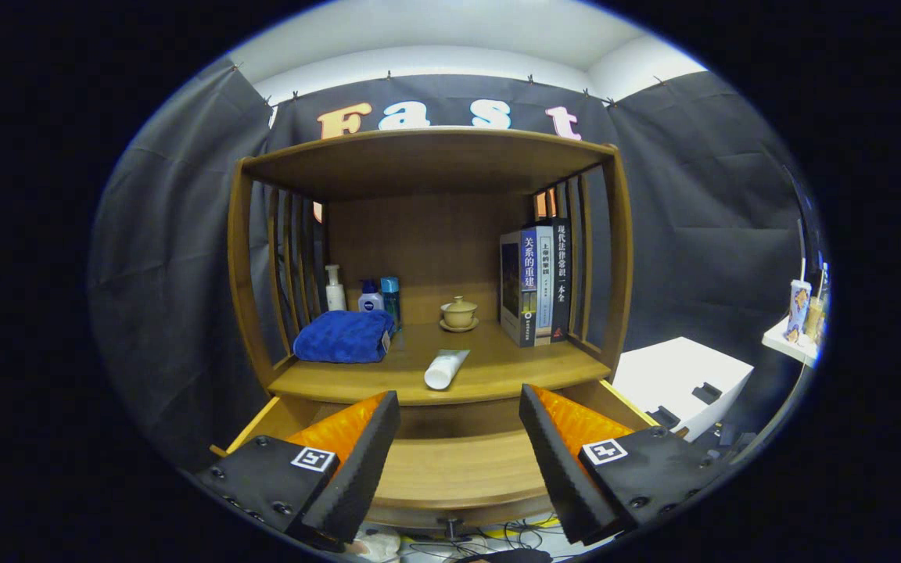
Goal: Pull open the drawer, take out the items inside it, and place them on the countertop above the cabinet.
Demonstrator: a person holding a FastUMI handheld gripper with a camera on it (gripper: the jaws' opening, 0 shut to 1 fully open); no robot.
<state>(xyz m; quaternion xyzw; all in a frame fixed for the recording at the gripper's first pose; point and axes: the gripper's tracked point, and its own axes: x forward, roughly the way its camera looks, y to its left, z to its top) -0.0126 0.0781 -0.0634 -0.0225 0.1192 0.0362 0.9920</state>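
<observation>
The wooden cabinet's drawer [458,469] stands pulled out below the countertop [497,367], and the bare wood of its floor shows between my fingers. A white tube [446,369] lies on the countertop near its front edge, cap toward me. My gripper [458,407] hovers over the drawer, open, with nothing between its fingers. The fingertips [382,414] sit just below the countertop's front edge.
On the countertop: a folded blue towel [343,336] at the left, bottles [371,297] behind it, a small lidded cup on a saucer [459,313] at the back, upright books [535,285] at the right. A white box [681,379] stands right of the cabinet. Cables lie on the floor below.
</observation>
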